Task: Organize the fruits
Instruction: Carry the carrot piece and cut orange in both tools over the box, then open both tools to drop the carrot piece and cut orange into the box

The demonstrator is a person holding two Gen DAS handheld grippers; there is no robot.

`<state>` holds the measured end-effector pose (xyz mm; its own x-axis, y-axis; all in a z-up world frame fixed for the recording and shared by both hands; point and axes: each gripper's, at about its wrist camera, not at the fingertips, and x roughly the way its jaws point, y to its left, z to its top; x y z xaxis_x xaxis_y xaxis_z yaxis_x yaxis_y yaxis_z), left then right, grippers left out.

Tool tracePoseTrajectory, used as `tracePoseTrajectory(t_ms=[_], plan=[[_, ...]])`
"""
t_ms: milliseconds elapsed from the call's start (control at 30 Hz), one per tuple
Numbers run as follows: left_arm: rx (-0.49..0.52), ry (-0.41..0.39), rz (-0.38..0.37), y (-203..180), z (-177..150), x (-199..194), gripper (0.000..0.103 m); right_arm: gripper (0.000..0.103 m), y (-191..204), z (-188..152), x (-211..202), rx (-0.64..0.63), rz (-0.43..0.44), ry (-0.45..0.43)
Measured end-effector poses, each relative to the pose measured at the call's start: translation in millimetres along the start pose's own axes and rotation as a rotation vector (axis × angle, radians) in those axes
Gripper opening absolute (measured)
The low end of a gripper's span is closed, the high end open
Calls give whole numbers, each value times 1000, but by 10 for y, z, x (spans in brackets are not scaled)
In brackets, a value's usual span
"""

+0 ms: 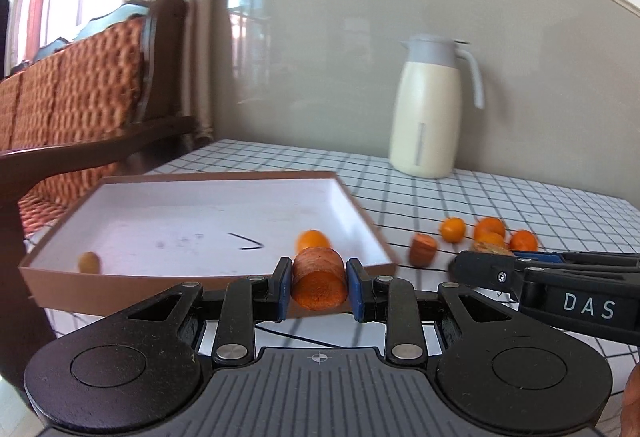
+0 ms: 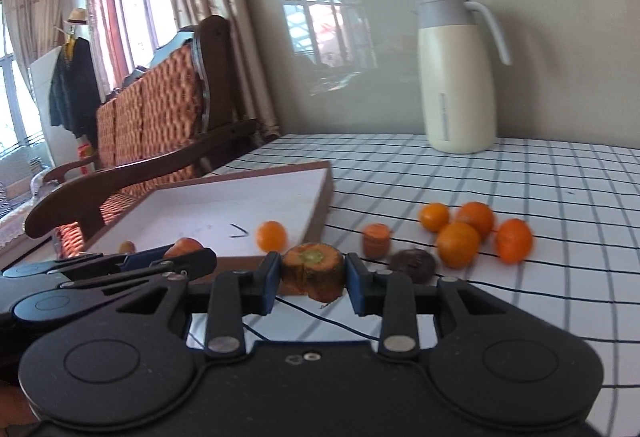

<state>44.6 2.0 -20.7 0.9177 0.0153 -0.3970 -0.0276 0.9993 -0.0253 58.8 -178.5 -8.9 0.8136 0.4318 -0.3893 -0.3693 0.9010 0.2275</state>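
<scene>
My left gripper [image 1: 319, 287] is shut on a carrot chunk [image 1: 319, 279], held at the near edge of the brown box lid [image 1: 208, 177] with a white inside. My right gripper [image 2: 312, 275] is shut on a carrot top piece [image 2: 313, 271], beside the box's near right corner. Inside the box lie an orange [image 1: 313, 240] and a small yellowish fruit [image 1: 89, 262]. On the checked cloth to the right sit several oranges [image 2: 458, 243], another carrot piece [image 2: 376, 239] and a dark round fruit [image 2: 413, 264].
A cream thermos jug [image 1: 430, 109] stands at the back of the table by the wall. A wooden sofa with a woven cushion [image 1: 72, 89] is close on the left. The table has a checked cloth [image 2: 520, 173].
</scene>
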Motion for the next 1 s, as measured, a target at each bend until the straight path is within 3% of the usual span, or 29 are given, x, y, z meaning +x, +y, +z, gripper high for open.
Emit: tracePoseTrajectory(t_ms=[567, 1000], plan=[[-98, -34, 169, 728, 72, 15, 29, 26, 393, 109, 393, -16, 68, -24], [-146, -29, 270, 1248, 130, 198, 29, 26, 508, 178, 738, 2, 58, -36]])
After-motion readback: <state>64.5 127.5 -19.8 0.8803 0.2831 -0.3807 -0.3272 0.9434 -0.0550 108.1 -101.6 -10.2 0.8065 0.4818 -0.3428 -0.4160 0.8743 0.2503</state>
